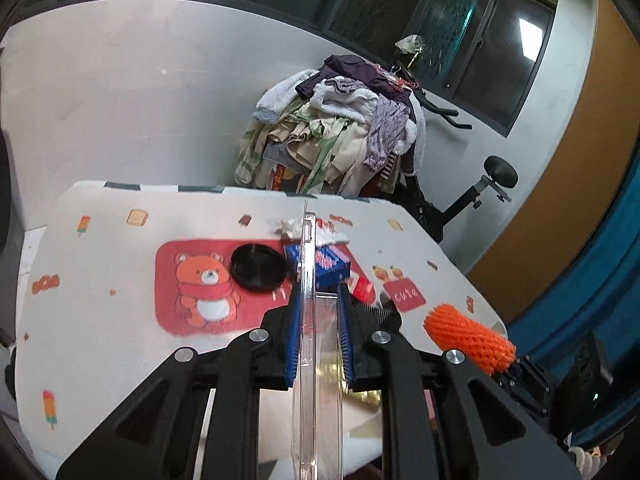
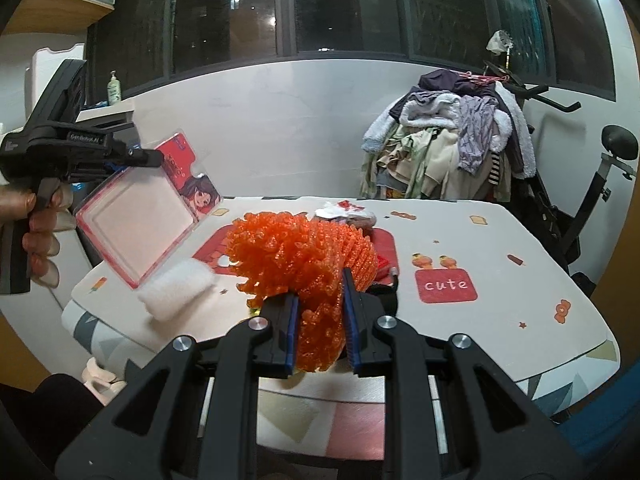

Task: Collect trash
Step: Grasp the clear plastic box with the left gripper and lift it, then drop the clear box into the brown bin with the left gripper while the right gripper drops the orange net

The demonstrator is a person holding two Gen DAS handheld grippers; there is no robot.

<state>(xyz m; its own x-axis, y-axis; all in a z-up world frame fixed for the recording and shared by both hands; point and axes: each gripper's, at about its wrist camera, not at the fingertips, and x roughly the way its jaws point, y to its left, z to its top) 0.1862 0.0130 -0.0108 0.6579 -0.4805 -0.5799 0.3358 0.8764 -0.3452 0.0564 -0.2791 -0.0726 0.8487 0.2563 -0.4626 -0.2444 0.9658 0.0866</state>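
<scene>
The left claw (image 1: 318,300) is clamped edge-on around a clear plastic blister pack (image 1: 310,320), holding it lifted off the surface (image 1: 100,280). The right claw (image 2: 320,292) grips an orange foam net (image 2: 304,256), raised above the surface. On the surface lie a black round lid (image 1: 259,267), a blue box (image 1: 332,266) and crumpled white wrappers (image 1: 292,227).

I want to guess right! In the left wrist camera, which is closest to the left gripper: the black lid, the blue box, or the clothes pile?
From the left gripper:
1. Blue box, just beyond the fingers.
2. Black lid, to the left on the bear mat.
3. Clothes pile, behind the table by the wall.
</scene>
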